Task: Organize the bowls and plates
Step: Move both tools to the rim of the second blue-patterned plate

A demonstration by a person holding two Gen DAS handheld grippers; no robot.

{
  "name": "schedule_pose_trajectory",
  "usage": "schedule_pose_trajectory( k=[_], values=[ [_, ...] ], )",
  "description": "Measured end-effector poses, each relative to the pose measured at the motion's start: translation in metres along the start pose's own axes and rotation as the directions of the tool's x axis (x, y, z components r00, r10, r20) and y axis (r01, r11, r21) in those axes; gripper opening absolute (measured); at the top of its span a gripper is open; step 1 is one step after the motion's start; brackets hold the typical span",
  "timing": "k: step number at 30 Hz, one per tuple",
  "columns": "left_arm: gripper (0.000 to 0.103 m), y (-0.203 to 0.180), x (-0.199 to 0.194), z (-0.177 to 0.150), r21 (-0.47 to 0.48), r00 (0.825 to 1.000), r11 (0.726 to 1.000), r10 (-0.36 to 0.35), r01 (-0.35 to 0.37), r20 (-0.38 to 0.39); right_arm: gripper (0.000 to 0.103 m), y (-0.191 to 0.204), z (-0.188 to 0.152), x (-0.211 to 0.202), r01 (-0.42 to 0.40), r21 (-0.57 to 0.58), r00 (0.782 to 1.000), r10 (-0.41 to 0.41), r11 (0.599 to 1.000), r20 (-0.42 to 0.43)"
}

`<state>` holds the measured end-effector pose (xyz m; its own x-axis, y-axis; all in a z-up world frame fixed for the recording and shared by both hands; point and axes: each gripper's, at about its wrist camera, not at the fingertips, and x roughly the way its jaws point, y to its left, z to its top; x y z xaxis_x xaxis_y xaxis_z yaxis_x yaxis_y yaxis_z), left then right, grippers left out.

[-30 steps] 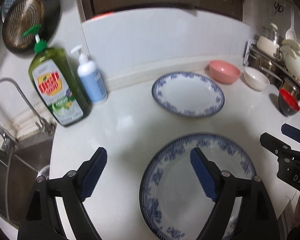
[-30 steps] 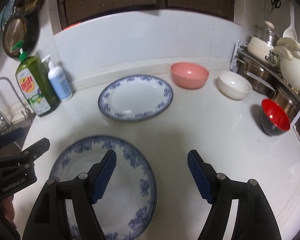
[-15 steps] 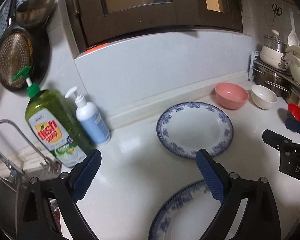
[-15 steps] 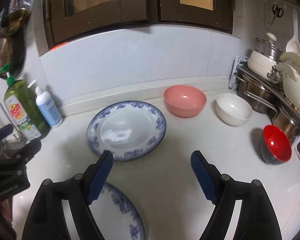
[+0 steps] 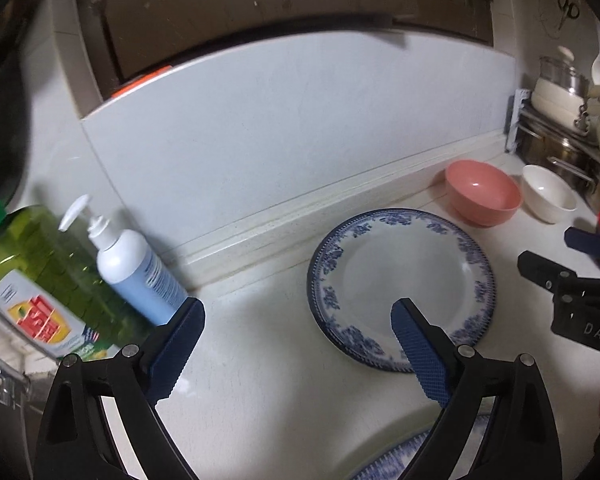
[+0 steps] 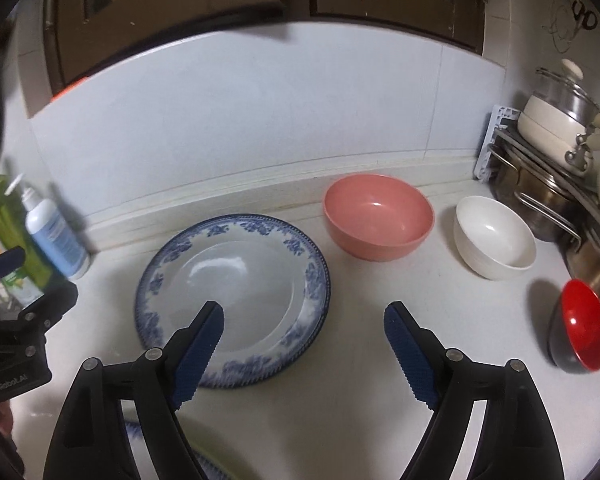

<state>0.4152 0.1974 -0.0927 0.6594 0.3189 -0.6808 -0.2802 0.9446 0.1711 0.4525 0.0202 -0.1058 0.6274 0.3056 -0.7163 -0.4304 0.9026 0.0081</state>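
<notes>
Left gripper [image 5: 296,336] held above the white counter [image 5: 260,380], jaws wide apart, nothing between them. Blue-patterned plate [image 5: 400,276] lies flat just beyond the right fingertip. Pink bowl [image 5: 482,196] and white bowl [image 5: 548,192] stand far right, near each other. Green dish soap bottle [image 5: 40,280] and white pump bottle [image 5: 136,268] stand left, touching. Right gripper [image 5: 580,276] enters at right edge.

Plate [image 6: 236,288]: bottles [image 6: 54,236] to its left; two bowls [image 6: 378,216] to its right; wall behind.
</notes>
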Motion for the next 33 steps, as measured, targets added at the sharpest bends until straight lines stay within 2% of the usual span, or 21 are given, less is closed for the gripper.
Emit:
schedule_pose_trajectory(
  k=[9, 15, 19, 26, 33],
  values=[
    [0.093, 0.002, 0.064, 0.007, 0.018, 0.997, 1.0, 0.011, -0.009, -0.079, 0.083, -0.001, 0.007, 0.058, 0.021, 0.002, 0.997, -0.021, 1.0, -0.071],
    [0.093, 0.004, 0.096, 0.006, -0.01, 0.99, 1.0, -0.028, 0.027, -0.142, 0.082, -0.002, 0.006, 0.085, 0.016, 0.022, 0.993, -0.013, 1.0, -0.119],
    [0.085, 0.002, 0.112, 0.003, -0.005, 0.983, 0.999, -0.044, 0.044, -0.177, 0.08, -0.003, 0.004, 0.096, 0.022, 0.024, 0.991, -0.019, 0.999, -0.135],
    [0.075, 0.001, 0.13, 0.001, -0.014, 0.976, 0.998, -0.06, 0.059, -0.209, 0.069, -0.003, 0.001, 0.114, 0.015, 0.025, 0.985, -0.01, 1.0, -0.172],
    [0.057, 0.001, 0.144, 0.001, -0.061, 0.96, 0.993, -0.114, 0.102, -0.254, 0.06, -0.001, -0.001, 0.123, 0.011, 0.026, 0.983, -0.006, 1.0, -0.185]
  ],
)
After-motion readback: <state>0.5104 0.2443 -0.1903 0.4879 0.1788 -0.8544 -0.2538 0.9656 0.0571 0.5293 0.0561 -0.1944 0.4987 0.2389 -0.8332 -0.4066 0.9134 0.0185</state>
